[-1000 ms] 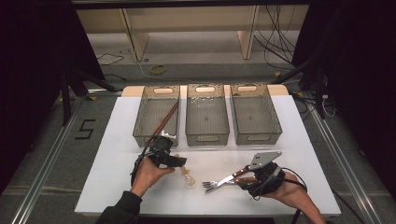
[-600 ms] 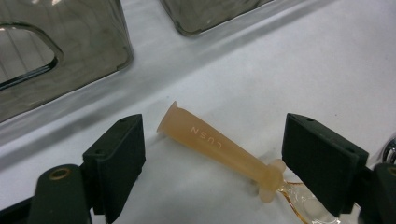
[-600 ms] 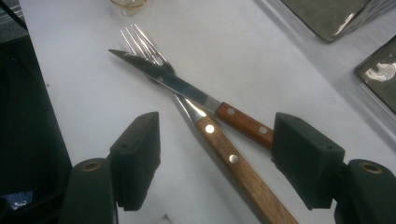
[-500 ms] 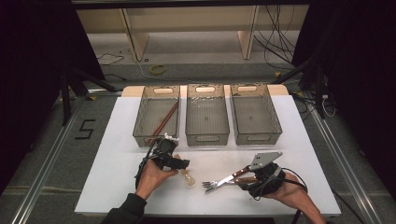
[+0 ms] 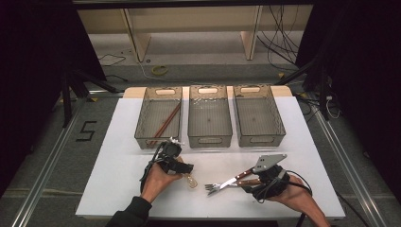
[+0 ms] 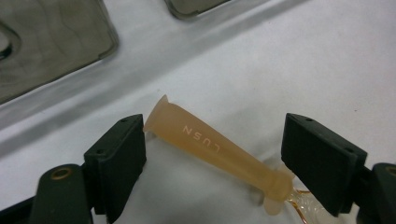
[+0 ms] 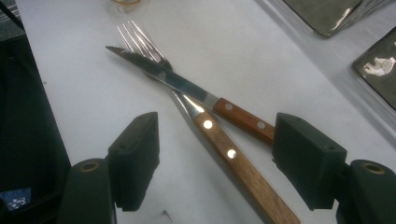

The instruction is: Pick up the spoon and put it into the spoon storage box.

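Since a moment ago the left gripper (image 5: 185, 167) has dropped from the tray edge down to the white table (image 5: 118, 170) & now straddles the translucent amber plastic spoon (image 6: 212, 149), jaws released, pads not touching it; looks like a grasp is next, prob. for sorting into 1 of the 3 smoky clear plastic trays (image 5: 209, 116). Right gripper (image 5: 249, 180) unmoved, jaws wide apart, around the crossed wood-handled steel fork (image 7: 205, 123) & wood-handled steel knife (image 7: 187, 88), gripping neither. Spoon bowl is cut off in the left gripper view; the fork handle end is cut off in the right gripper view.
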